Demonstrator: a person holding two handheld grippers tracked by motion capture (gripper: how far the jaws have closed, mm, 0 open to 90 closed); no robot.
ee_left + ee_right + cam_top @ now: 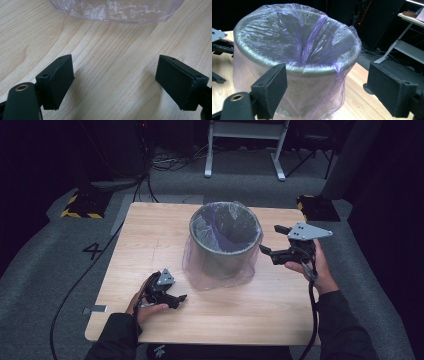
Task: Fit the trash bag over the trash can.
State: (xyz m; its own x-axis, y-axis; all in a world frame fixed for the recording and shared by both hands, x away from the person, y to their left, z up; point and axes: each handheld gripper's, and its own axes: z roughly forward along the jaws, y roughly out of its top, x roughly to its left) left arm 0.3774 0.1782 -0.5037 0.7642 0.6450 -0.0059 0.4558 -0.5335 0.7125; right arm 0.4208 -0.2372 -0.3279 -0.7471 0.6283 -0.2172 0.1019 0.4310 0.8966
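Purple-tinted clear plastic lines a round grey bin [225, 242] that stands upright near the middle of a pale wooden bench [150, 240], a little toward its far edge. The bin bag [312, 100] is folded over the rim and hangs loose down the outside, with its hem spread on the wood around the base; in the right gripper view part of it sags into the bin as a crumpled fold.

Readable writing is scarce: a black figure "4" [93, 250] is marked on the grey floor to the left of the bench. No brand or label can be made out on the bin or the bag.

In the high view the left gripper [172, 297] rests low at the near left of the bench, apart from the bin, and points toward it. Its fingers [58, 80] stand wide apart with only bare wood between them, and the bag's hem lies just beyond.

The right gripper [272, 240] is raised just beside the bin's right side, at about rim height. Its fingers [272, 87] are wide open, holding nothing, and the rim and bag wall lie ahead of them.

Around the bench: yellow-and-black striped blocks [82, 205] on the floor at both far corners, black cables [75, 290] trailing across the floor, and a white metal frame [245, 145] standing behind. Nothing lies between either gripper and the bin.
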